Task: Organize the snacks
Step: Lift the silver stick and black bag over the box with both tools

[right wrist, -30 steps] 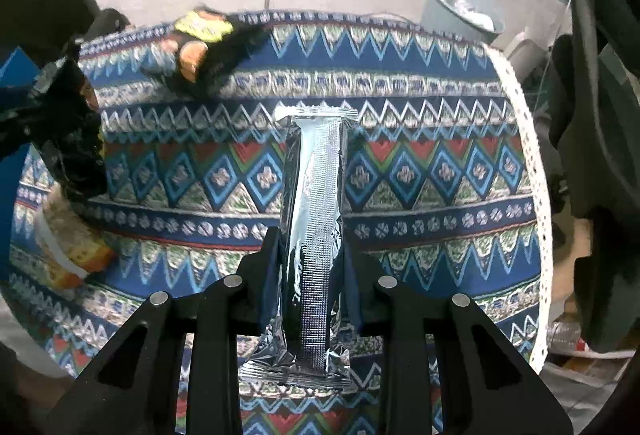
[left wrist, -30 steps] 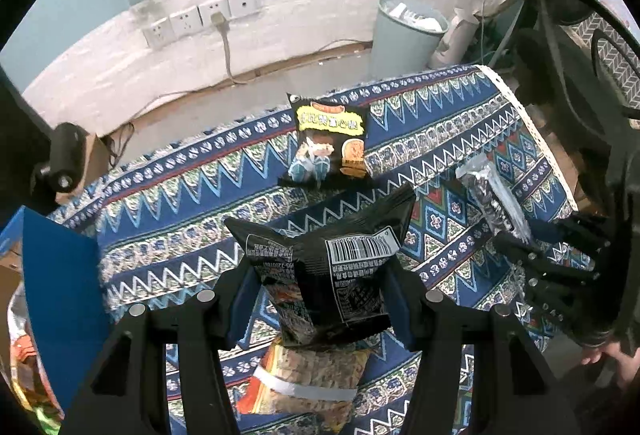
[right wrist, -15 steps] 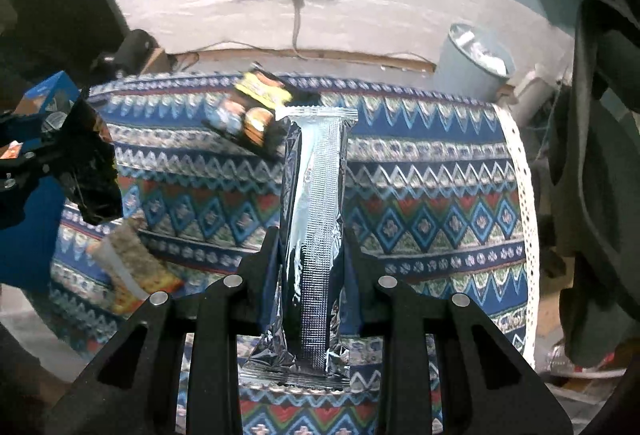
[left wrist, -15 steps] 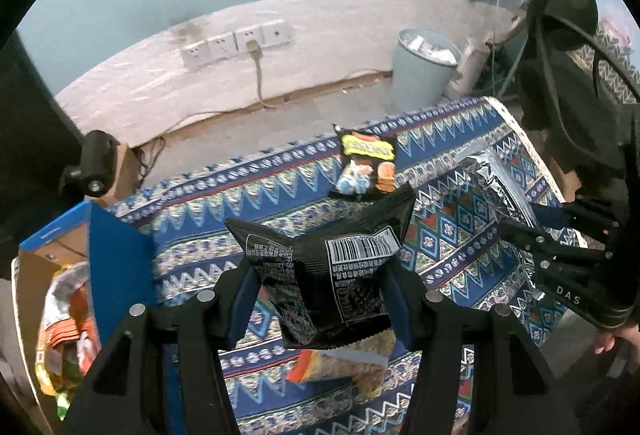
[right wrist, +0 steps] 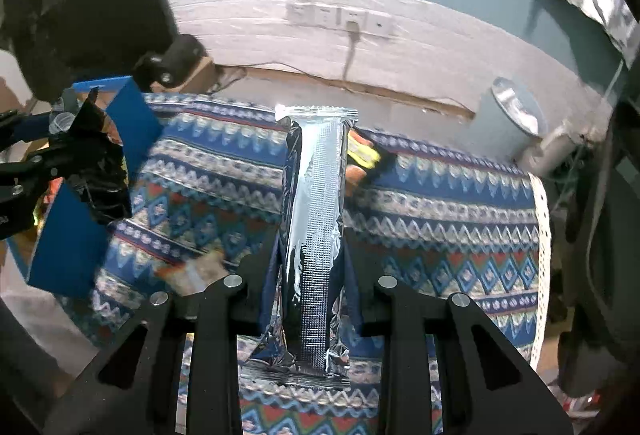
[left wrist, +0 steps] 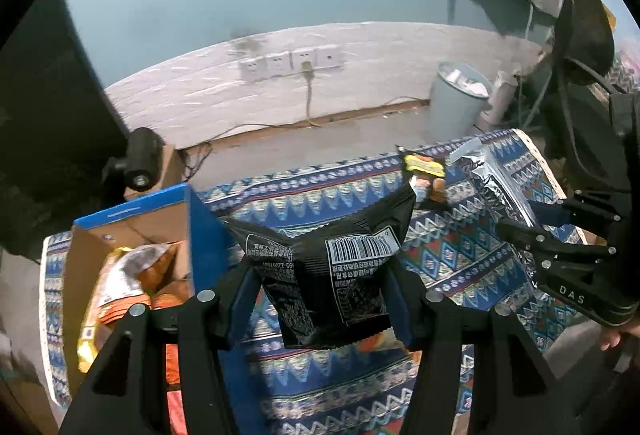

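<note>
My left gripper [left wrist: 322, 287] is shut on a black snack bag [left wrist: 332, 259] with a white barcode, held above the patterned cloth, just right of an open blue cardboard box [left wrist: 132, 231] that holds orange snack packs. My right gripper [right wrist: 312, 275] is shut on a long silver foil packet [right wrist: 316, 219], held upright over the cloth. The silver packet also shows in the left wrist view [left wrist: 496, 187]. In the right wrist view the blue box [right wrist: 80, 227] stands at the left, with the black bag [right wrist: 98, 171] beside it.
A black and yellow snack bag [left wrist: 424, 175] lies on the blue patterned tablecloth [left wrist: 320, 195] at the far side. An orange snack pack [right wrist: 192, 271] lies near the cloth's front. A grey bin [left wrist: 460, 95] stands on the floor behind. A black camera [left wrist: 140, 159] sits behind the box.
Both grippers have risen and swung left with their loads. The blue box has come more fully into view at the left. Both grips are unchanged.
</note>
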